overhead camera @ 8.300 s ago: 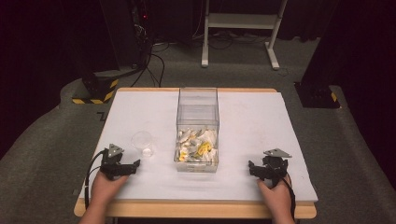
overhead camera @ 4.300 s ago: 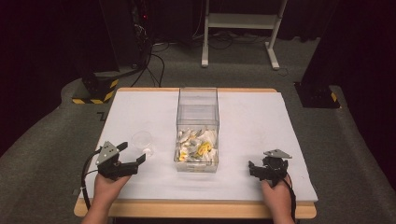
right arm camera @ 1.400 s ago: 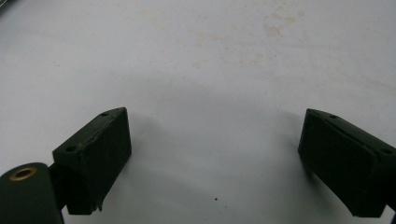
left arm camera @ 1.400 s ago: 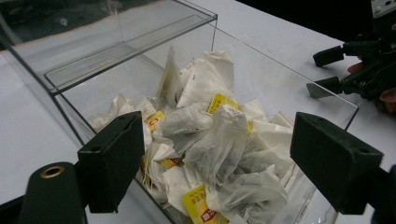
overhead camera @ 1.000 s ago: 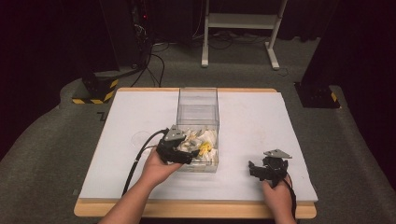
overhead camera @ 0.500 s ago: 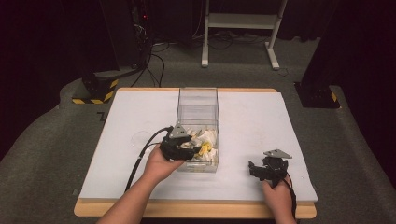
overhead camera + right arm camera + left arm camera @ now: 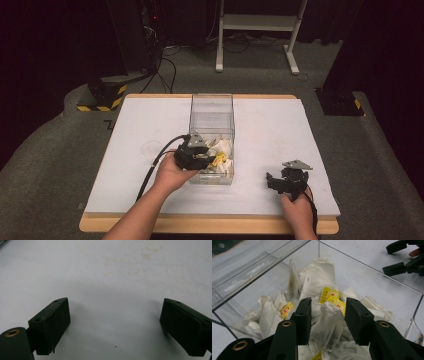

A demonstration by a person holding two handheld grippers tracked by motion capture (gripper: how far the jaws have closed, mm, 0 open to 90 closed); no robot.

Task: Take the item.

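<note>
My left tongs (image 7: 327, 322), just closing, straddle a crumpled tea bag (image 7: 329, 320) in the clear box (image 7: 212, 125) mid-counter, not yet pinching; it looks featherlight, limp and tearable, best nipped at its bunched paper, while the right tongs (image 7: 115, 327) rest agape.

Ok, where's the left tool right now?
In the high view the left tool is at the clear box's near left corner; its own view shows its jaws in the box around a crumpled tea bag.
</note>
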